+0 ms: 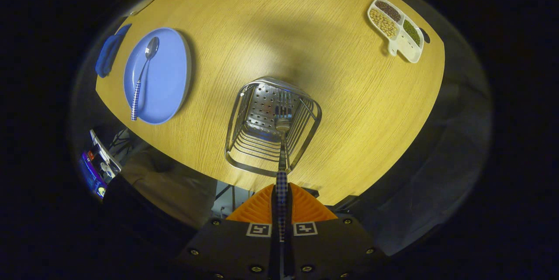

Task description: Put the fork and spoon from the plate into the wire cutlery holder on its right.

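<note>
Gripper [281,203] fingers clamp the checked handle of the stiff, light, slippery steel fork [282,140], tines down over the wire cutlery holder [244,131]; its grip looks secure.

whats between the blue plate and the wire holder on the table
Only bare wood tabletop lies between the blue plate and the wire cutlery holder in the gripper view.

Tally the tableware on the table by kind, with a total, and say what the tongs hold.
Fork: 1, clamped by the tongs, tines over the wire cutlery holder
Spoon: 1, on the blue plate
Plates: 1
Cutlery holders: 1
Divided dish of beans: 1
Total: 5
</note>
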Tool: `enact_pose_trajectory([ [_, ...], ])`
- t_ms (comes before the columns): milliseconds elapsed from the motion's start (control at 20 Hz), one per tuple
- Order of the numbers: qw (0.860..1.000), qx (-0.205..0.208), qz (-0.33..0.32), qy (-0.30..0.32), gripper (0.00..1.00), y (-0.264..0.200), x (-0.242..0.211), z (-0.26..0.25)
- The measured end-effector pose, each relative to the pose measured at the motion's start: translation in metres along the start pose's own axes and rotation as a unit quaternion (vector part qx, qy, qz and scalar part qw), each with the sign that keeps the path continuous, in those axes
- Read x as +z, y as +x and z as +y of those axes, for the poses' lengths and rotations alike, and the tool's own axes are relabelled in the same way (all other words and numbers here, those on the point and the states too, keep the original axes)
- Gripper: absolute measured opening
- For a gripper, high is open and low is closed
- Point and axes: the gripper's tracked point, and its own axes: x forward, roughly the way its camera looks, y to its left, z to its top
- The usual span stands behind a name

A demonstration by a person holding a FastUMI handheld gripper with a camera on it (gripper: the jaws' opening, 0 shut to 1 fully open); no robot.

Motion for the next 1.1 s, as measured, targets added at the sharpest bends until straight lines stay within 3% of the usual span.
enact_pose_trajectory([
  [500,0.998,0.022,-0.047,0.037,0.15,-0.018,0.006,0.001],
  [600,0.997,0.026,-0.063,0.046,0.33,-0.023,0.004,0.001],
  [1100,0.979,0.042,-0.179,0.090,0.35,-0.075,-0.007,0.042],
])
